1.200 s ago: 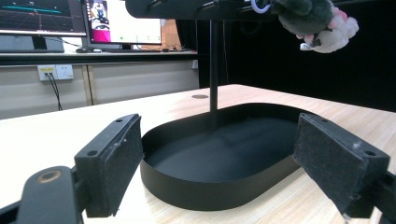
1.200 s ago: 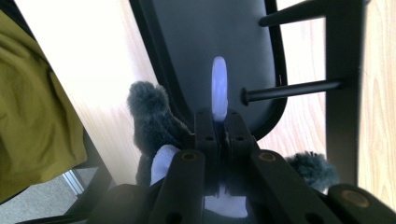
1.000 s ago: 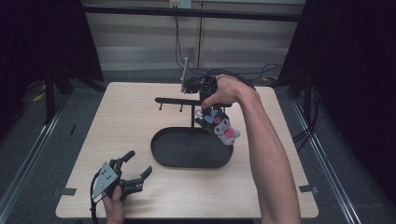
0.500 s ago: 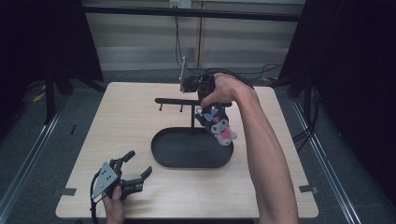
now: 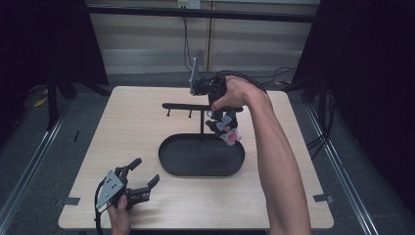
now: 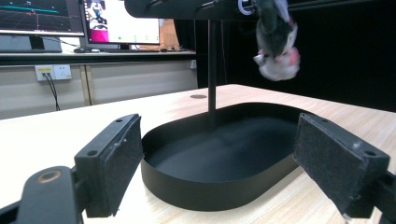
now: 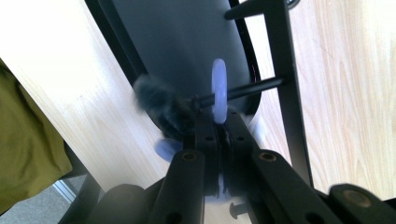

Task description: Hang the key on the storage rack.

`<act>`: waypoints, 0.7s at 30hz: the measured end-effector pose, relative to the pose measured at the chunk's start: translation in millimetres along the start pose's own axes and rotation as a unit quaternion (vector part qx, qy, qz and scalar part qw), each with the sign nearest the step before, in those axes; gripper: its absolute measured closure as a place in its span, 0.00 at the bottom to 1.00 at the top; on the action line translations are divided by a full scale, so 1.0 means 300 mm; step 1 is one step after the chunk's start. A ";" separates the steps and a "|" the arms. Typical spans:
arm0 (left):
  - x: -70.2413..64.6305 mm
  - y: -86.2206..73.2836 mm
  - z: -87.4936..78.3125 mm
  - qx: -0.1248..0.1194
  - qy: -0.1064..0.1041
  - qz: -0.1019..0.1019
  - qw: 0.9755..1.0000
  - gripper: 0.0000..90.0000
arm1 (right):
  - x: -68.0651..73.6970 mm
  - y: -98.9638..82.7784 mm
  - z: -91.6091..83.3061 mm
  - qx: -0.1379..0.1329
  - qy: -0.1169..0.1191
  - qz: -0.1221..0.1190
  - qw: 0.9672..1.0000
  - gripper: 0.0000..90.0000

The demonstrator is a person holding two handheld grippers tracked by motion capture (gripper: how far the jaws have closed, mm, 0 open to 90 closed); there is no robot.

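Right claw (image 5: 221,116): clenched on the white ring (image 7: 219,91) of a small plush toy (image 5: 226,129); in the right gripper view the two black jaws stand almost together, the ring pinched between them.
Ring: it sits on a thin black peg (image 7: 252,87) that juts from the stand's crossbar (image 5: 188,105); the peg passes through it.
Plush toy: grey, white and pink, hanging below the right claw, above the right end of the black tray (image 5: 172,164) and clear of its floor; blurred in the right gripper view, where it shows as a dark furry mass left of the ring. In the left gripper view it dangles from the crossbar (image 6: 187,8), right of the upright post (image 6: 212,60).
Right hand (image 5: 234,93): wrapped around the gripper body at the right end of the crossbar, the forearm running down to the bottom edge of the high view.
Stand: a black oval tray with a low wall, one upright post rising from it, a crossbar on top with short pegs.
Left claw (image 5: 143,174): released, jaws wide apart with nothing between them, resting low over the surface (image 5: 137,127) near its front left corner, well apart from the tray.
Left claw pads (image 6: 116,163): dark, foam-faced, framing the tray in the left gripper view.
Surface: light wood.
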State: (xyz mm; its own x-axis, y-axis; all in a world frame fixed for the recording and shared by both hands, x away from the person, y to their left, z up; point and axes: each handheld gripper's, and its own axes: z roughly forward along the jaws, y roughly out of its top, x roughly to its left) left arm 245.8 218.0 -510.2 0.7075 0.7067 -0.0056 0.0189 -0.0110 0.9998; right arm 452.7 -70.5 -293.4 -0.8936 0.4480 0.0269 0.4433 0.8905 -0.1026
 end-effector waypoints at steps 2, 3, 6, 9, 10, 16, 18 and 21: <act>0.000 0.000 0.000 0.000 0.000 0.000 1.000 0.17 | -0.005 -0.001 0.004 0.004 -0.004 0.003 1.000 0.96; 0.000 0.000 0.000 0.000 0.000 0.000 1.000 0.17 | -0.007 -0.003 0.010 0.010 -0.003 0.003 1.000 0.96; 0.000 0.000 0.000 0.000 0.000 0.000 1.000 0.17 | -0.009 -0.005 0.014 0.004 0.000 0.001 1.000 0.97; 0.000 0.000 0.000 0.000 0.000 0.000 1.000 0.17 | -0.010 -0.003 0.014 0.001 0.000 0.000 1.000 0.97; 0.000 0.000 0.000 0.000 0.000 0.000 1.000 0.17 | -0.011 -0.003 0.014 0.001 0.001 0.000 1.000 0.97; -0.001 0.000 0.001 -0.002 0.001 -0.001 1.000 0.17 | -0.022 -0.010 0.010 -0.008 0.000 0.001 1.000 0.96; -0.001 0.000 0.001 -0.002 0.001 -0.001 1.000 0.17 | -0.026 -0.014 0.010 -0.010 0.001 0.003 1.000 0.96; -0.001 -0.001 0.001 -0.002 0.001 -0.001 1.000 0.17 | -0.031 -0.018 0.010 -0.016 -0.001 0.003 1.000 0.98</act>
State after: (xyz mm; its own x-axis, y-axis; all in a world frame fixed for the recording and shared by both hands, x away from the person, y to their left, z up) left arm 245.7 217.6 -510.4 0.7062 0.7080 -0.0076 0.0174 -0.0066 0.9998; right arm 458.3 -79.8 -296.0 -0.8907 0.4539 0.0253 0.4513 0.8895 -0.0713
